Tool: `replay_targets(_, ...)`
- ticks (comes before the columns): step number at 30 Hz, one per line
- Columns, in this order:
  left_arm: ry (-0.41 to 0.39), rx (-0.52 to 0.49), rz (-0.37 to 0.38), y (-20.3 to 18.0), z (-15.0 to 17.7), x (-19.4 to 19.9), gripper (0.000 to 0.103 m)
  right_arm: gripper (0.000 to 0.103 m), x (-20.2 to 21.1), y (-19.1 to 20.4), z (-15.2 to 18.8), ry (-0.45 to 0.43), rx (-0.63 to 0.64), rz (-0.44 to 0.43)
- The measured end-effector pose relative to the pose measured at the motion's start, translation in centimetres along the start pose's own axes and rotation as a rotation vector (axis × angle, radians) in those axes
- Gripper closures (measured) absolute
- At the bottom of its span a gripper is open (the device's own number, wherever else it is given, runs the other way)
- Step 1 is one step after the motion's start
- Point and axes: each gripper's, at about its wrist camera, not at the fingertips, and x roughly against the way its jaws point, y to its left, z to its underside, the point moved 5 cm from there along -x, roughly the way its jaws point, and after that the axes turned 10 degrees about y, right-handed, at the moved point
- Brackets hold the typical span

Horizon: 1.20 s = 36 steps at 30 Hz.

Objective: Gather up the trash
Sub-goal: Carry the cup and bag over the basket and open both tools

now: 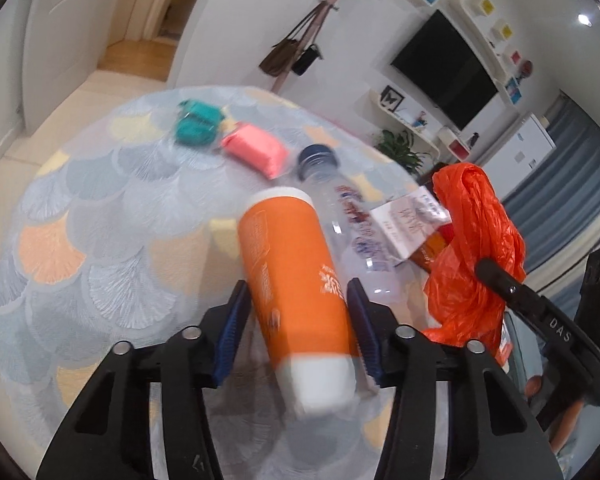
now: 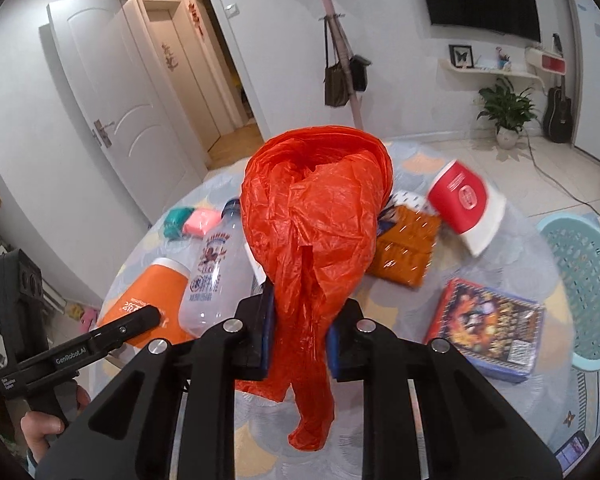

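My left gripper (image 1: 298, 304) is shut on an orange paper cup (image 1: 296, 280) with white ends, held tilted above the round table (image 1: 100, 220). My right gripper (image 2: 300, 320) is shut on an orange plastic bag (image 2: 316, 216), which hangs bunched above the table; the bag also shows in the left wrist view (image 1: 472, 248). A clear plastic bottle (image 2: 216, 264) with a dark cap lies beside the cup (image 2: 148, 300). A red and white paper cup (image 2: 466, 204), an orange snack packet (image 2: 408, 248) and a colourful box (image 2: 488, 324) lie to the right.
A teal packet (image 1: 196, 122) and a pink packet (image 1: 256, 150) lie at the table's far side. A pale green plastic basket (image 2: 584, 288) stands right of the table. A white slip of paper (image 1: 408, 220) lies by the bottle. A phone (image 2: 572, 452) lies at the table's near right edge.
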Motion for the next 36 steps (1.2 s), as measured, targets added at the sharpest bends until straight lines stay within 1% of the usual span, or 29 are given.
replay_targets(4, -0.033, -0.054, 0.008, -1.7, -0.3, 1.3, 0.057, 0.085, 1.8, -0.7, -0.5, -0.049, -0.009, 0.024)
replay_targets(7, -0.068, -0.103, 0.023, -3.7, -0.5, 2.5, 0.057, 0.085, 3.2, -1.3, -0.7, -0.085, -0.021, 0.041)
replay_targets(11, -0.104, -0.177, 0.054, -6.9, -0.9, 3.7, 0.057, 0.085, 5.4, -2.8, -1.0, -0.132, -0.038, 0.067)
replay_targets(15, -0.120, -0.253, 0.097, -10.7, -1.9, 3.8, 0.057, 0.085, 7.5, -4.9, -1.4, -0.182, -0.067, 0.117)
replay_targets(17, -0.117, -0.290, 0.123, -13.2, -2.4, 3.2, 0.057, 0.085, 8.3, -6.0, -1.5, -0.198, -0.082, 0.135)
replay_targets(20, -0.122, -0.345, 0.154, -16.5, -3.0, 2.4, 0.057, 0.085, 9.8, -8.7, -1.6, -0.225, -0.121, 0.176)
replay_targets(24, -0.109, -0.416, 0.206, -21.3, -3.3, 0.5, 0.057, 0.085, 11.7, -13.6, -1.5, -0.255, -0.196, 0.246)
replay_targets(27, -0.090, -0.464, 0.229, -24.6, -3.2, -1.3, 0.056, 0.085, 12.5, -17.5, -1.0, -0.266, -0.258, 0.297)
replay_targets(30, -0.061, -0.499, 0.256, -27.8, -3.0, -3.4, 0.056, 0.085, 12.7, -21.1, -0.4, -0.265, -0.317, 0.350)
replay_targets(32, -0.049, -0.526, 0.263, -29.7, -2.6, -4.8, 0.056, 0.085, 12.6, -23.3, 0.2, -0.261, -0.361, 0.378)
replay_targets(34, -0.030, -0.553, 0.263, -31.2, -2.3, -6.6, 0.056, 0.085, 12.2, -25.8, 1.0, -0.249, -0.406, 0.423)
replay_targets(36, -0.007, -0.574, 0.270, -32.7, -1.9, -8.6, 0.056, 0.085, 11.6, -28.1, 1.9, -0.235, -0.454, 0.444)
